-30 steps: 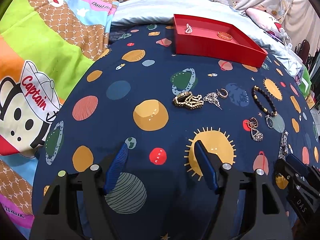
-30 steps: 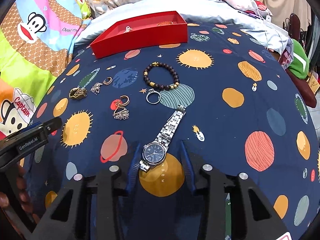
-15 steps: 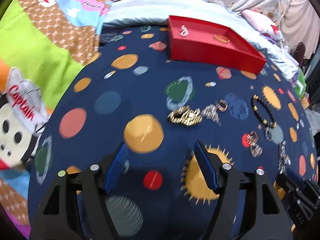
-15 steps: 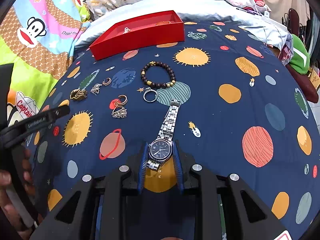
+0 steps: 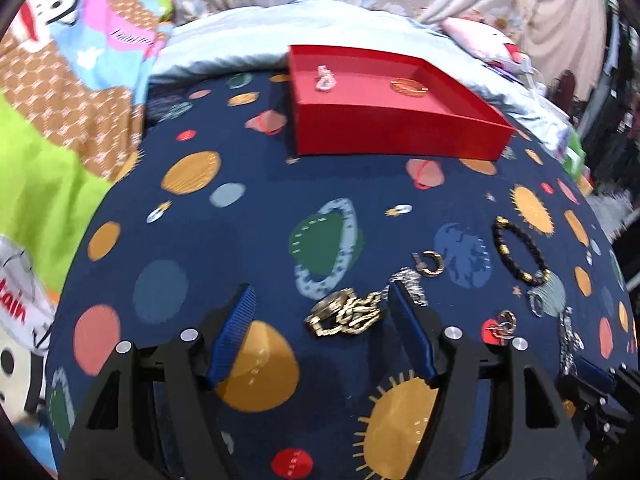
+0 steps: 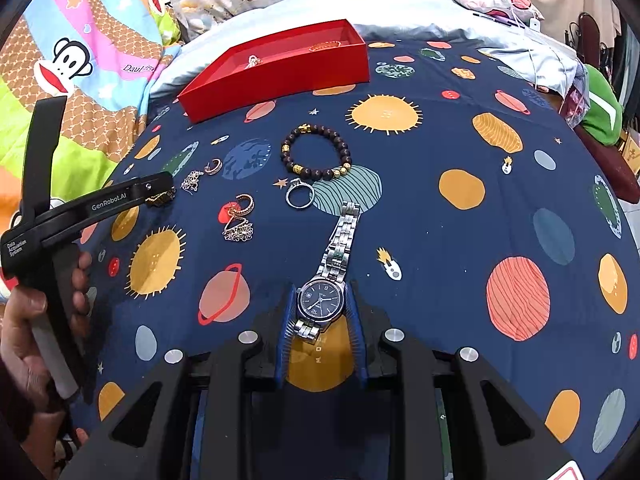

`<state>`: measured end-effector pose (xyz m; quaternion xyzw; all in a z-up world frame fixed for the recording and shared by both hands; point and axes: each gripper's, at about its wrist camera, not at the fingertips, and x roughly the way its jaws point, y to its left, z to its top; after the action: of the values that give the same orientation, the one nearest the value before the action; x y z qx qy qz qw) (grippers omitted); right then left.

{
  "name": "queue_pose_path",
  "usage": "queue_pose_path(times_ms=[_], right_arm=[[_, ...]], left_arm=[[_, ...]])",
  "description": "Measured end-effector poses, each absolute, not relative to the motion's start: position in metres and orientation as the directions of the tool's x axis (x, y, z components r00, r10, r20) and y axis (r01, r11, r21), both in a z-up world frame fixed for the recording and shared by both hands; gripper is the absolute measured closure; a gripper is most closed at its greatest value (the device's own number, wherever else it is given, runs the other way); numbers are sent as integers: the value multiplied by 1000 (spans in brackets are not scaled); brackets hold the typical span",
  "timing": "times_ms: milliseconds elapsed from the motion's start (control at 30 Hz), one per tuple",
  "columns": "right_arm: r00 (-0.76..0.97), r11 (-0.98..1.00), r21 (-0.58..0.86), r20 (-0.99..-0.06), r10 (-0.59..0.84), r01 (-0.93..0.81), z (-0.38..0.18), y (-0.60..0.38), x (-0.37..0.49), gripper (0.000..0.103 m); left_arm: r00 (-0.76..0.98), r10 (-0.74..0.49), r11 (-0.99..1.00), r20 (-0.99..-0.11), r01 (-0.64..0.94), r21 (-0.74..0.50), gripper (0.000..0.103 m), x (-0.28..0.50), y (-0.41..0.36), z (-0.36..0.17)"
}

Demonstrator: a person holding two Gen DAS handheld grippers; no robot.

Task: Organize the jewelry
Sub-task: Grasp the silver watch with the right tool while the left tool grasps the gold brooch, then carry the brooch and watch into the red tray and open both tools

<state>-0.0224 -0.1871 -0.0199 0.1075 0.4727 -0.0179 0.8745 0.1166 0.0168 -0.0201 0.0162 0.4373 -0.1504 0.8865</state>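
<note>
Here, right claw [image 6: 320, 312] clamped on the silver watch [image 6: 320, 300] face. Left claw [image 5: 320, 316] wide, gold chain bracelet [image 5: 346, 316] lying between its fingers, unpressed.

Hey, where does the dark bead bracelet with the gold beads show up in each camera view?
Left wrist view: the bead bracelet lies at the right, on the blue planet-print cloth, right of and beyond the open left gripper.
Right wrist view: the bracelet lies at upper centre, beyond the watch.
Shared landmark: the red box, farther back in both views.
</note>
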Motion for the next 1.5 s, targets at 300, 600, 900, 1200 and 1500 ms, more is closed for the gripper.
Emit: queue_pose_path(times_ms=[300,600,900,1200,1500], right_arm=[[551,975,178,-831,76,135,-20,-187,-21,80],[551,974,183,-831,79,136,-20,-187,-21,80],[550,974,185,-831,82,133,-19,-187,-22,80],[585,970,209,-805,97,127,1,-192,-29,80],[636,965,241,-761,125,100,41,-200,-22,80]], left_arm=[[547,-312,912,-777,401,-84,60,105,0,-25],[540,-329,919,-774,371,-132,83,95,3,-24],[529,-341,924,-777,342,-173,83,86,4,-22],[530,-352,923,-772,336,-190,83,68,10,-7],[596,-329,929,-732,343,-137,83,56,10,30]])
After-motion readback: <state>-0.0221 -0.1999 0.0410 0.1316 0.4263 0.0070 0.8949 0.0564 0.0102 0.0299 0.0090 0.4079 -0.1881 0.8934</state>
